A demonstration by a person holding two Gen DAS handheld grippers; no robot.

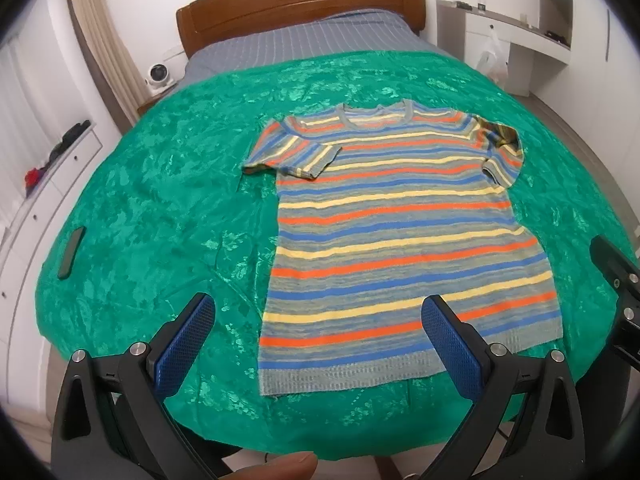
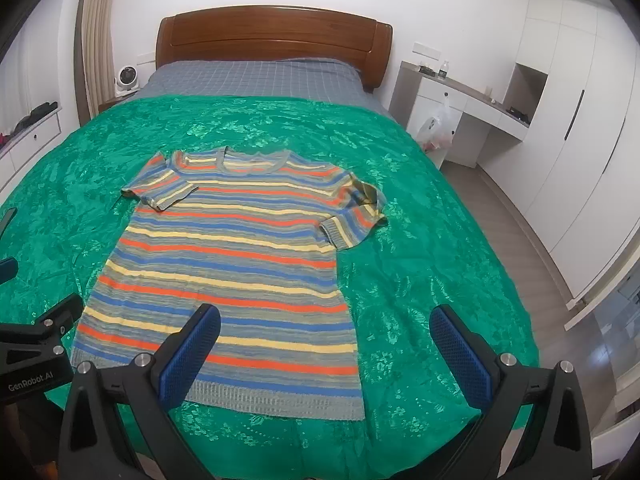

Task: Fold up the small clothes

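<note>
Green patterned cloth [image 2: 420, 220] covers the near part of the bed [image 2: 256, 76], and on it I see the striped knit top [image 2: 236, 264] lying flat, neckline toward the wooden headboard [image 2: 272, 36] at twelve o'clock and hem toward me at six. In my right wrist view its sleeve at ten o'clock is folded in over the chest, while the sleeve at two o'clock is bunched and partly turned up. My left claw [image 1: 316, 312] hangs over the hem's corner at the seven o'clock side of the top, fingers spread as wide as they go, with nothing between them. My right claw [image 2: 326, 322] hangs over the hem's corner at the five o'clock side, equally wide apart and holding nothing. Neither claw touches the fabric as far as I can tell. A dark flat object [image 1: 71, 252] lies on the cloth at nine o'clock in my left wrist view, well apart from the top.
</note>
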